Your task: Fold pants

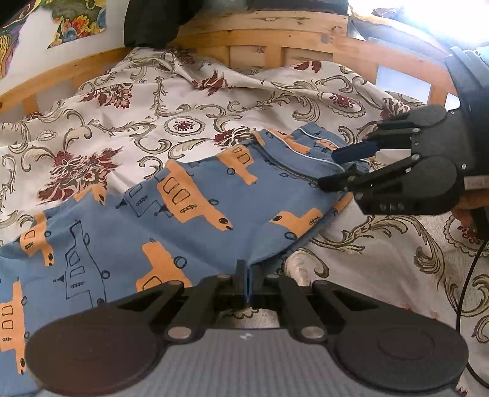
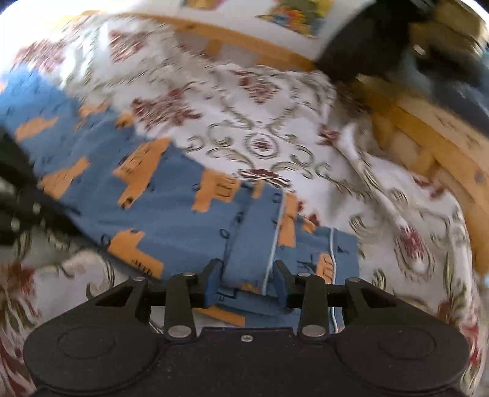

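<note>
Blue pants [image 1: 198, 213] printed with orange vehicles lie across a floral bedspread [image 1: 128, 122], and the waistband end is folded over at the right. At the bottom of the left wrist view, my left gripper [image 1: 246, 274] is shut on the near edge of the pants, and the cloth rises into its fingers. My right gripper [image 1: 343, 167] reaches in from the right. It is open, with one finger on either side of the waistband edge. In the blurred right wrist view, the pants [image 2: 171, 207] run to the left and the folded waistband sits between the open right gripper [image 2: 246, 284] fingers.
A wooden bed frame [image 1: 275, 33] curves around the far side, with a black item [image 1: 152, 21] draped over it. A colourful poster [image 1: 76, 21] hangs on the wall. A black cable [image 1: 470, 274] trails at the right. Bare bedspread [image 2: 275, 122] lies beyond the pants.
</note>
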Tool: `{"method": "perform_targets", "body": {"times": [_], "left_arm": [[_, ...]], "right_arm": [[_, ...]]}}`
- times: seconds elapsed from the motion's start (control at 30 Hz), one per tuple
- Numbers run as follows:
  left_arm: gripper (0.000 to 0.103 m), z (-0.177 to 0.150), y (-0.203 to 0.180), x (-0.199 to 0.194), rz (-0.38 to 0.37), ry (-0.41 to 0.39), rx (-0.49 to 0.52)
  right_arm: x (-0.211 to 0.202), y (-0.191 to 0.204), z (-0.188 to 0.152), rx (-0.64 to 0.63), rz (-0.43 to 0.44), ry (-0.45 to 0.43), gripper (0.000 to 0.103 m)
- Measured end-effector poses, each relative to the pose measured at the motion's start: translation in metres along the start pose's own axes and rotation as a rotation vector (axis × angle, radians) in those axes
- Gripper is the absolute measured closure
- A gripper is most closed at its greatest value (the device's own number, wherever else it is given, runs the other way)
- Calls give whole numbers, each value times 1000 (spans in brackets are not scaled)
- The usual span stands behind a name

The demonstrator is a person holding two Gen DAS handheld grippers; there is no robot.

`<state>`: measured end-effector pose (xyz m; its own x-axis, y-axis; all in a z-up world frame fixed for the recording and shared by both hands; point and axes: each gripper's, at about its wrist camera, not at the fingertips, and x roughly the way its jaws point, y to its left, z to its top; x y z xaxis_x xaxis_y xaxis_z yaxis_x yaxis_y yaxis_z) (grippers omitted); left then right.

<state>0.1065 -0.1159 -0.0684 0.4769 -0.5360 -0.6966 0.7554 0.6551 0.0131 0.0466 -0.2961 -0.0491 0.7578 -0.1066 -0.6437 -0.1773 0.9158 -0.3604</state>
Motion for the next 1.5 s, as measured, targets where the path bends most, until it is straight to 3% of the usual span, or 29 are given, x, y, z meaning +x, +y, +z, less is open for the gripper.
{"method": "perform_targets", "body": {"times": [0.13, 0.2, 0.23, 0.33, 0.47, 0.57, 0.73, 0.83, 0.9, 0.97, 1.0, 1.03, 1.1, 1.17, 1.23, 1.33, 1.4, 1.5], "left_arm": [[102, 0, 0, 0, 1, 2, 7], [102, 1, -1, 1, 1, 2, 9], [102, 1, -2, 1, 2, 3, 13], [102, 1, -2, 1, 3, 5, 18], [102, 3, -3, 0, 7, 7, 39], [102, 4, -5, 0, 11, 11, 60], [102, 6, -9, 2, 20, 25, 92], [102, 6, -8, 3, 17, 36, 101], [100, 8, -3, 3, -3, 45, 70], [92, 13, 6, 1, -48, 47, -12], [80, 15, 9, 0, -64, 45, -50], [58, 18, 13, -2, -86, 37, -91], [26, 22, 16, -8, -85, -12, -136], [21, 23, 18, -15, -60, -72, -168], [13, 23, 24, -16, -32, -78, -225], [11, 11, 39, -18, 53, -78, -333], [11, -1, 53, -20, 108, -46, -400], [11, -15, 73, -30, 156, -34, -473]], "right_arm": [[2, 12, -2, -89, -16, 10, 67], [8, 16, -5, -130, -32, 35, 76], [9, 17, -5, -137, -35, 35, 88], [6, 9, -4, -75, -35, 21, 93], [-12, -34, 0, 225, -10, -27, 97], [-28, -77, -11, 482, -66, -54, 97], [-20, -127, -50, 868, -73, 34, 103], [-13, -138, -64, 973, -79, 68, 103], [-13, -138, -62, 954, -98, 63, 102], [-15, -133, -57, 909, -133, 51, 83], [-15, -131, -54, 882, -146, 44, 77], [-16, -128, -52, 848, -154, 30, 65], [-19, -121, -45, 768, -159, -10, 57], [-17, -113, -36, 682, -126, -42, 55], [-10, -104, -26, 612, -89, -44, 55], [14, -86, -16, 494, -109, 50, 58], [25, -87, -17, 499, -147, 98, 59], [24, -98, -18, 604, -102, 79, 59]]}}
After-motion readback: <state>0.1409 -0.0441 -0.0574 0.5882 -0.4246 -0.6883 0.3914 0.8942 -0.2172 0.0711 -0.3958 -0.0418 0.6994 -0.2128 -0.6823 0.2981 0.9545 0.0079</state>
